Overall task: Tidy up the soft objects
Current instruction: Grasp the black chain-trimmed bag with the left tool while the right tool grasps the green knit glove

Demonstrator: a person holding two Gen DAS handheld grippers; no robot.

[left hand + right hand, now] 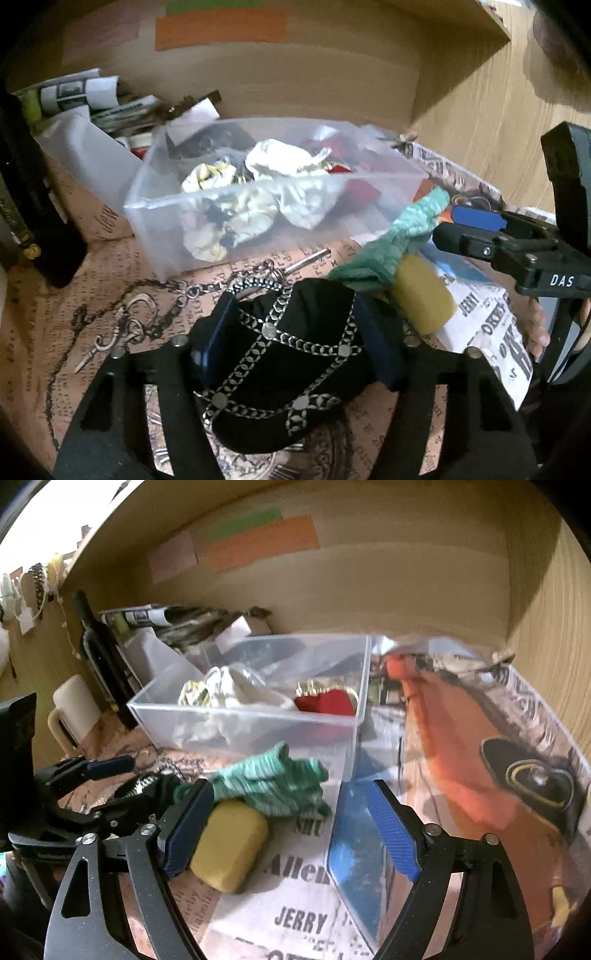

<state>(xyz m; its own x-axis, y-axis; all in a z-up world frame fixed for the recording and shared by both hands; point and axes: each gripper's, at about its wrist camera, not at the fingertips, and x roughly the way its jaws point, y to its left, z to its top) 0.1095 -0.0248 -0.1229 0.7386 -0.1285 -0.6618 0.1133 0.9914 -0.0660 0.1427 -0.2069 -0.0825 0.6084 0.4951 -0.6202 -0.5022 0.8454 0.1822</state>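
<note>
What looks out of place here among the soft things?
A metal chain with a small scissors charm lies loose on the printed paper, beside the clear bin; it is hard, not soft.

Matt black cloth pouch (295, 354) crossed by dull metal chains at lower centre. Frosted, smooth plastic bin (258, 199) mid-frame. Ribbed green knit cloth (273, 782), matt yellow sponge (229, 849), printed paper (295, 923) lining the wood-grain shelf (554, 646).
</note>
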